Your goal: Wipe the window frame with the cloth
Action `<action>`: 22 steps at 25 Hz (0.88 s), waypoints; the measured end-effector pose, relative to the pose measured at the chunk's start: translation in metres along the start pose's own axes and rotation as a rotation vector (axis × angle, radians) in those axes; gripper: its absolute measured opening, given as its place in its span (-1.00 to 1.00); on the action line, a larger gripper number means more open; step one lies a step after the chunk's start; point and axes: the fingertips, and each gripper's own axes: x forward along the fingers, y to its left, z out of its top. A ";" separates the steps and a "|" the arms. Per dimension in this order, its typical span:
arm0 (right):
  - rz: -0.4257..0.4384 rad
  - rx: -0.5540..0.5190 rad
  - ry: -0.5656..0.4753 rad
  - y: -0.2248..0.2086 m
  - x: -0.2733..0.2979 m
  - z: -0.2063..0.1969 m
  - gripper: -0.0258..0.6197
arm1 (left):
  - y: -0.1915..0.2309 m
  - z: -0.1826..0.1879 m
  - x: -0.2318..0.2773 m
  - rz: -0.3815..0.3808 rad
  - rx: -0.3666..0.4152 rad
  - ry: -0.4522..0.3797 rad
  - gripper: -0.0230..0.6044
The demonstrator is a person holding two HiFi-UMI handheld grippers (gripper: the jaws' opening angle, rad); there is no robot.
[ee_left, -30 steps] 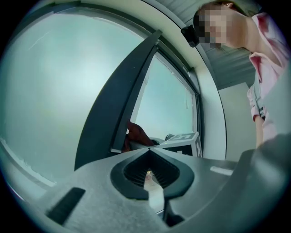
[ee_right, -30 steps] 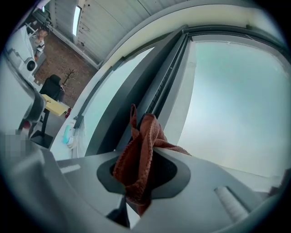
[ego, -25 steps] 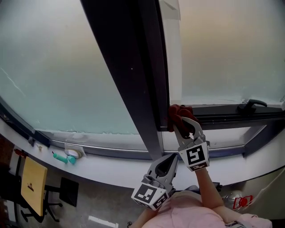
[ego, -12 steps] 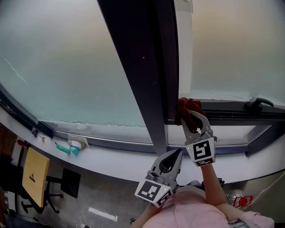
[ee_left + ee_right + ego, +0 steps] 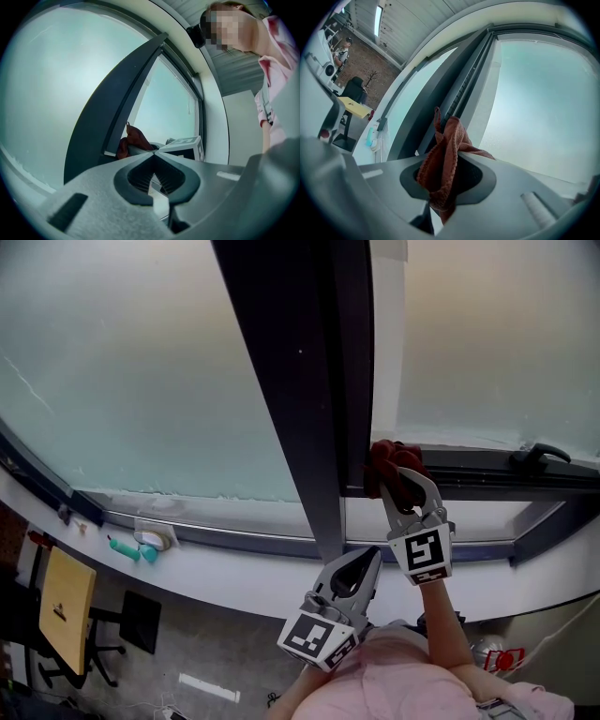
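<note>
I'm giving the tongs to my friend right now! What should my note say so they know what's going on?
Left tongs: shut, holding nothing, low beside the right ones.
Right tongs: shut on the red-brown cloth.
Where: the cloth sits against the window frame, at the corner where the dark upright meets the lower crossbar, to the left of the window handle.
Done: the cloth is gripped and on the frame. How much is already wiped cannot be told.
Left: rub the cloth along the upright and the crossbar.
</note>
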 end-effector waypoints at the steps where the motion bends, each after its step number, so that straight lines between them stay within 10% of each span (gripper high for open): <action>1: 0.003 0.009 -0.001 0.001 0.001 0.000 -0.68 | 0.001 0.001 0.000 0.000 0.004 -0.001 -0.94; 12: 0.037 0.035 0.060 -0.002 0.004 -0.003 -0.68 | 0.003 0.015 0.000 -0.030 0.014 -0.032 -0.94; 22: -0.098 0.094 0.007 0.000 0.006 -0.003 -0.68 | 0.003 0.002 -0.008 -0.031 -0.021 0.006 -0.94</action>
